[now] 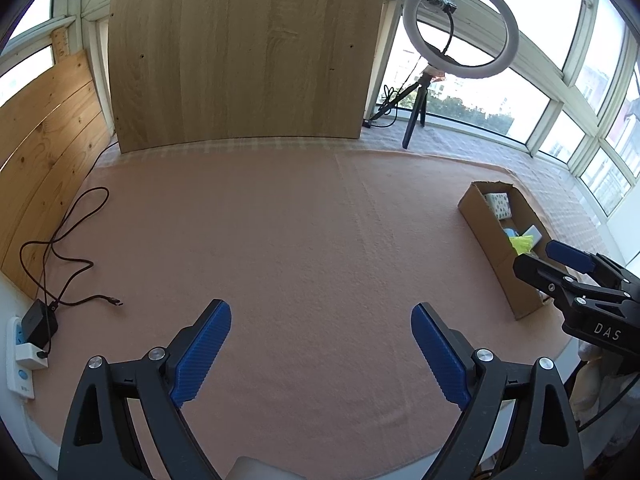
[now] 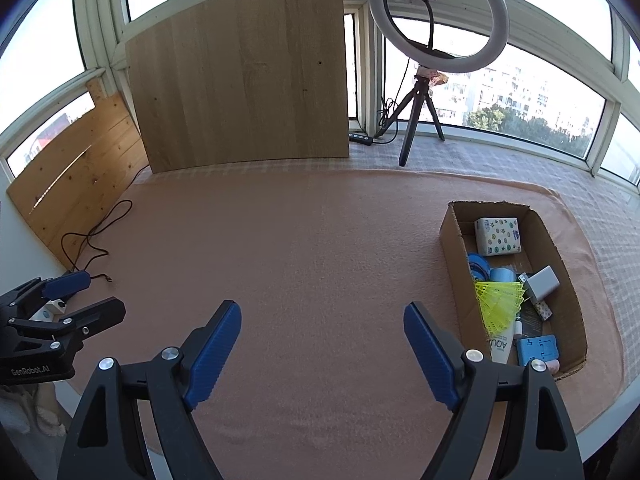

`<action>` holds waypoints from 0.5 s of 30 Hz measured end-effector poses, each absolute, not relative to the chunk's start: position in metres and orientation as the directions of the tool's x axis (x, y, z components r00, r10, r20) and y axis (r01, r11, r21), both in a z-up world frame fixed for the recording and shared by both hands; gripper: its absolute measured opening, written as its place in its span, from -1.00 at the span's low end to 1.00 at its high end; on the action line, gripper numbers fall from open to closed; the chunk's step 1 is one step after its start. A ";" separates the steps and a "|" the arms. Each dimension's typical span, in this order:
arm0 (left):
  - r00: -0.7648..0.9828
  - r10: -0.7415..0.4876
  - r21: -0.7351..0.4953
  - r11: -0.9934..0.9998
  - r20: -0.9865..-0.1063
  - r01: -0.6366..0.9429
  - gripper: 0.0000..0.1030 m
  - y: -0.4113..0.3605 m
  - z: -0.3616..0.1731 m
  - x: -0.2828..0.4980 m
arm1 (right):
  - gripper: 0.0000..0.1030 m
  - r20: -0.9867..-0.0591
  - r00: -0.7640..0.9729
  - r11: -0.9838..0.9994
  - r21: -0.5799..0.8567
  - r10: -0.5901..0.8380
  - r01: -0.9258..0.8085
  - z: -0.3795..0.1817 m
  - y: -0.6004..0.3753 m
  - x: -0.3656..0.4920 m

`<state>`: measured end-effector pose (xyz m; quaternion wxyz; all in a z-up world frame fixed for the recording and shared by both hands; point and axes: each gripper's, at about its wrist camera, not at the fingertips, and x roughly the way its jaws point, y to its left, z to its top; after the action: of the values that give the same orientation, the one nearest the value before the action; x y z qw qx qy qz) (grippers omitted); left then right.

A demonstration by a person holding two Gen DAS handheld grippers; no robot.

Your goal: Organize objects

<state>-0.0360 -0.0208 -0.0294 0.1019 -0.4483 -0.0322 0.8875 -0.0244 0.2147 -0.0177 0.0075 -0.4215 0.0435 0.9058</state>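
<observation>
step: looks finished or idle; pink cloth-covered bench (image 2: 312, 248) bare mid-frame
objects: all in brown cardboard box (image 2: 452, 240), right of frame
left gripper (image 1: 320, 354): jaws open, empty
right gripper (image 2: 322, 354): jaws open, empty
next: probably nothing left to pick; check box contents

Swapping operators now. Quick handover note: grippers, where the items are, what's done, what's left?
Left gripper: jaws open, empty, above the pink cloth.
Right gripper: jaws open, empty, just left of the cardboard box.
Items: tissue pack, yellow shuttlecock, white charger, blue holder and white tube are all in the box.
Done: no loose task items show on the cloth.
Left: only a black cable lies at the cloth's left side, with its adapter in a power strip; probably nothing more to collect.
</observation>
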 end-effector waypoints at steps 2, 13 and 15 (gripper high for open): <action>-0.575 0.209 -0.148 -0.977 -0.791 -0.151 0.82 -0.021 -0.031 -0.037 | 0.56 -0.767 -0.641 -0.996 0.074 -0.023 -0.052 -0.019 0.215 -0.026; -0.573 0.206 -0.147 -0.978 -0.793 -0.148 0.83 -0.022 -0.034 -0.044 | 0.56 -0.776 -0.630 -0.995 0.081 -0.029 -0.054 -0.025 0.215 -0.032; -0.573 0.204 -0.144 -0.978 -0.794 -0.149 0.83 -0.022 -0.035 -0.046 | 0.56 -0.779 -0.626 -0.995 0.082 -0.029 -0.056 -0.027 0.215 -0.034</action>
<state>-0.0456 -0.0225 -0.0347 0.0995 -0.4514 -0.0305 0.8862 -0.0340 0.2154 -0.0267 0.0073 -0.4325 0.0493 0.9003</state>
